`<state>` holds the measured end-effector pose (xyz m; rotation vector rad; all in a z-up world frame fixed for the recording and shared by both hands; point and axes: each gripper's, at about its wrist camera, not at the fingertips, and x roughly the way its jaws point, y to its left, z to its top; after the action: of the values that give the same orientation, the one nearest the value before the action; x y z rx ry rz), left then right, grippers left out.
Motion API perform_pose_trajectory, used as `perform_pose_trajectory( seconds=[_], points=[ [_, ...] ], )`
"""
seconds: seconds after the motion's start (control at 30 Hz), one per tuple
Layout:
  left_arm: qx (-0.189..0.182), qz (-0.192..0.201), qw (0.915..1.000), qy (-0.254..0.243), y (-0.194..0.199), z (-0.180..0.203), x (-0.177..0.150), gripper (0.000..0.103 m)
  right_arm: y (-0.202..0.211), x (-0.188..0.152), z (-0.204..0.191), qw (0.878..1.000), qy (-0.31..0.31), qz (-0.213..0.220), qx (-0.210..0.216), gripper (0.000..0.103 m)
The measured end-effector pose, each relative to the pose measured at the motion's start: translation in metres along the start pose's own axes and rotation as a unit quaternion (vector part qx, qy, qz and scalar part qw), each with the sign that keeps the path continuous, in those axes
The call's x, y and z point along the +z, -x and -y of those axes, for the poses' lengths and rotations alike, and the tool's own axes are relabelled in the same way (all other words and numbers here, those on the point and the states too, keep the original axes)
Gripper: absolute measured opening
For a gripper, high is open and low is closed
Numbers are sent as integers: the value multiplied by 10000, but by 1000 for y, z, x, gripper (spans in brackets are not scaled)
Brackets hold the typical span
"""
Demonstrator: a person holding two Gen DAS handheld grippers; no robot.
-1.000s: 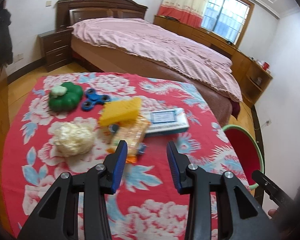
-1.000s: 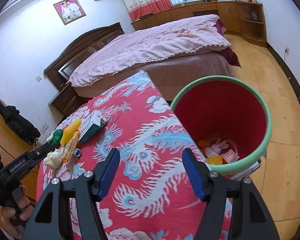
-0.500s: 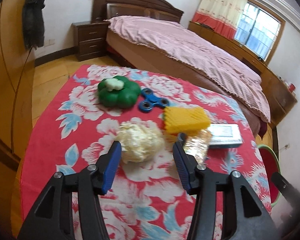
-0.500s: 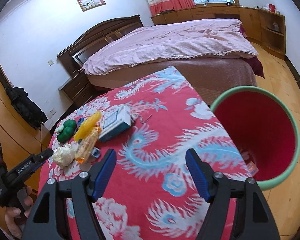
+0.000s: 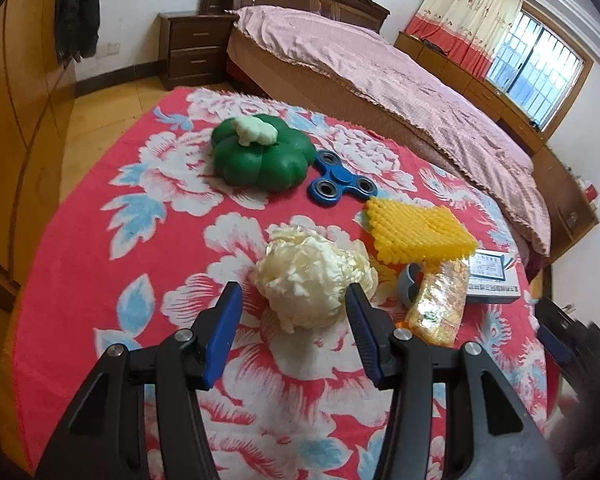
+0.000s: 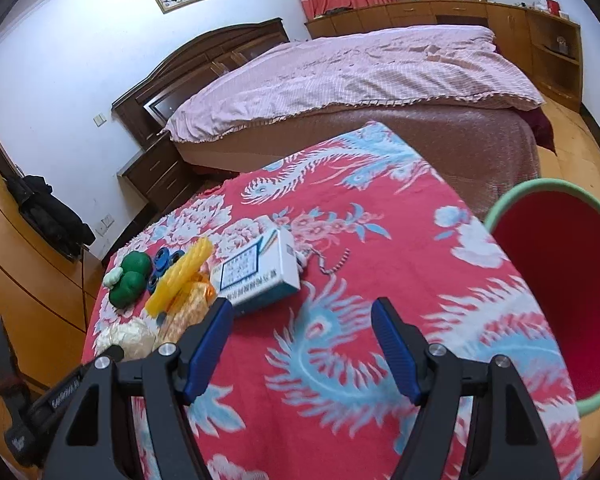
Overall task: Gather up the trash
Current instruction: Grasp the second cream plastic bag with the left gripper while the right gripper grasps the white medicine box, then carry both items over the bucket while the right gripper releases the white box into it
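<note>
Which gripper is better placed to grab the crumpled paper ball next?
Left. The left gripper is open, its jaws framing the crumpled white paper ball. The right gripper is open over bare red floral tablecloth.

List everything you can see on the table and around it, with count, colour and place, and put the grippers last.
crumpled paper ball: 1, cream, just ahead of the left gripper
pumpkin-shaped toy: 1, green with pale stem, far left of the cloth
fidget spinner: 1, blue, right of the toy
bumpy block: 1, yellow, mid-cloth
snack wrapper: 1, clear orange, below the block
box: 1, white and blue, beside the block
bin: 1, red with green rim, beside the table
bed: 1, pink cover, behind
left gripper: open, empty
right gripper: open, empty
</note>
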<state>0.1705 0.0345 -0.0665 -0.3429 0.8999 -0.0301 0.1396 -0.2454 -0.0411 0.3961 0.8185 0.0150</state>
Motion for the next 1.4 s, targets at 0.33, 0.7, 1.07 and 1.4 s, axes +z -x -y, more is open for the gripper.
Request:
perform_pose_trajectory(
  seconds=[0.33, 0.7, 1.07, 1.4],
  points=[
    [-257, 15, 9997, 40, -7, 1, 5, 53, -40, 14, -10, 9998, -93, -166, -6, 74],
    [-471, -33, 9988, -160, -10, 11, 2, 49, -38, 13, -17, 9995, 15, -104, 302, 33],
    [-634, 211, 9973, -314, 14, 19, 0, 47, 3, 7, -23, 9983, 216, 342, 419, 26],
    [-801, 433, 9947, -476, 46, 30, -2, 47, 60, 2, -17, 9951, 304, 884, 321, 26]
  ],
)
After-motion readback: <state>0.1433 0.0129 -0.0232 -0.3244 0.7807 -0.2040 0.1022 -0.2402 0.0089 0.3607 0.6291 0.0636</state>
